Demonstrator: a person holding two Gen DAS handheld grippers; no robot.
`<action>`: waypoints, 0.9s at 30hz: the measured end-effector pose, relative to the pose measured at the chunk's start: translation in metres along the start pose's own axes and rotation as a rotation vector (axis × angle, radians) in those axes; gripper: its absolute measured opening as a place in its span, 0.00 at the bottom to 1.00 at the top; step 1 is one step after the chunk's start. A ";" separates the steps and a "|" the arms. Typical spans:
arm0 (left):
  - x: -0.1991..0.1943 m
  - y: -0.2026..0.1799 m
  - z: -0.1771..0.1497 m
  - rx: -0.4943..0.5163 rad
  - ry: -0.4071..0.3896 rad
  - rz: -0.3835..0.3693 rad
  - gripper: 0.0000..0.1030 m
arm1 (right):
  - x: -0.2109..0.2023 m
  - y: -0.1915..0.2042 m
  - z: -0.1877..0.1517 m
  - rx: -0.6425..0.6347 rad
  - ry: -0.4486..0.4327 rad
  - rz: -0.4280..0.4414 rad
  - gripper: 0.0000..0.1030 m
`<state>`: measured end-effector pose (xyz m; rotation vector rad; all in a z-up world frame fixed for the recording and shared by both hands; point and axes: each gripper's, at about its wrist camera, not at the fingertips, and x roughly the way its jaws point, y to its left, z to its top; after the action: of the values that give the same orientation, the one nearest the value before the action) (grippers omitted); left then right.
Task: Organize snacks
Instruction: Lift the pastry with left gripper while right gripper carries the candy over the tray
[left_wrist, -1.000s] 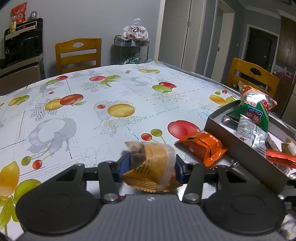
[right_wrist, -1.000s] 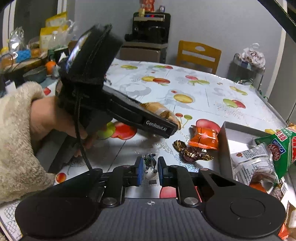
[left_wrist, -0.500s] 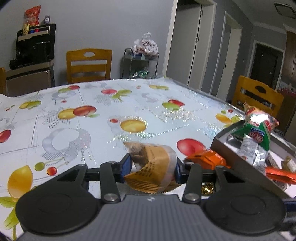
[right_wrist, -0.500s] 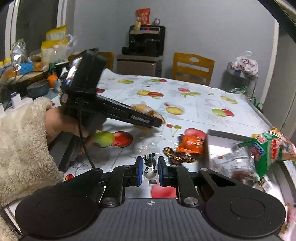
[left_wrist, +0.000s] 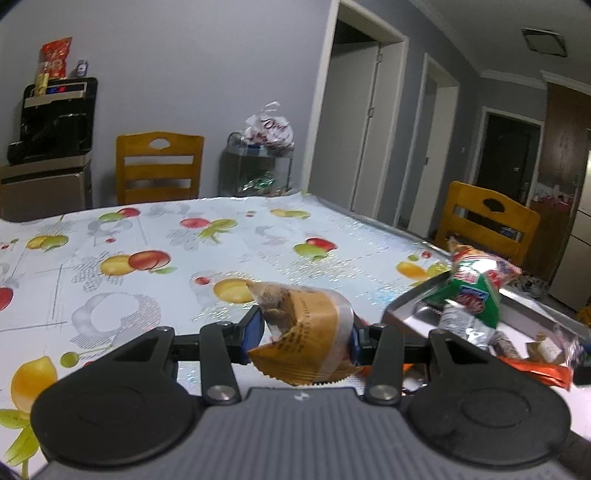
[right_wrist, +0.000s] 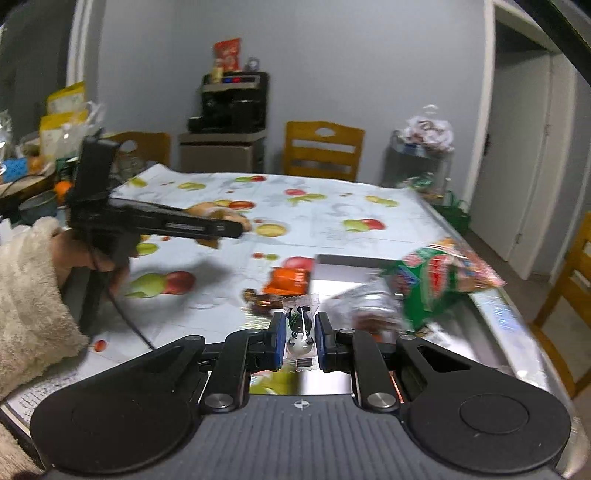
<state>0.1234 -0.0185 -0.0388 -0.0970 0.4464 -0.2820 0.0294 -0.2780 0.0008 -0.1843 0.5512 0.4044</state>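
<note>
My left gripper (left_wrist: 306, 338) is shut on an orange-wrapped pastry (left_wrist: 306, 332) and holds it above the table, left of the grey snack box (left_wrist: 406, 314). In the right wrist view the left gripper (right_wrist: 236, 227) shows at the left, held by a hand in a fleece sleeve. My right gripper (right_wrist: 301, 332) is shut on a small clear-wrapped panda candy (right_wrist: 301, 326), above the table beside the box (right_wrist: 351, 273). The box holds a green and red snack bag (right_wrist: 436, 280) and a silver packet (right_wrist: 365, 306).
An orange packet (right_wrist: 288, 280) and a gold-wrapped candy (right_wrist: 262, 299) lie on the fruit-print tablecloth (left_wrist: 184, 266) left of the box. Wooden chairs (left_wrist: 159, 166) stand at the far side and on the right (left_wrist: 487, 225). Cluttered shelves (right_wrist: 44, 155) stand at far left.
Both grippers have risen, each keeping its snack. The left gripper lifted the pastry higher; the right one moved toward the box.
</note>
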 end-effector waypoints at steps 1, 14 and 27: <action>-0.002 -0.002 0.000 0.004 -0.004 -0.006 0.41 | -0.004 -0.005 -0.001 0.007 -0.002 -0.014 0.18; -0.034 -0.078 0.009 0.068 -0.032 -0.155 0.41 | -0.033 -0.070 -0.027 0.104 -0.026 -0.135 0.18; -0.024 -0.198 -0.003 0.220 0.070 -0.404 0.41 | -0.031 -0.118 -0.061 0.180 0.012 -0.138 0.18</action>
<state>0.0521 -0.2013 -0.0006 0.0394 0.4610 -0.7314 0.0260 -0.4117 -0.0265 -0.0517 0.5796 0.2180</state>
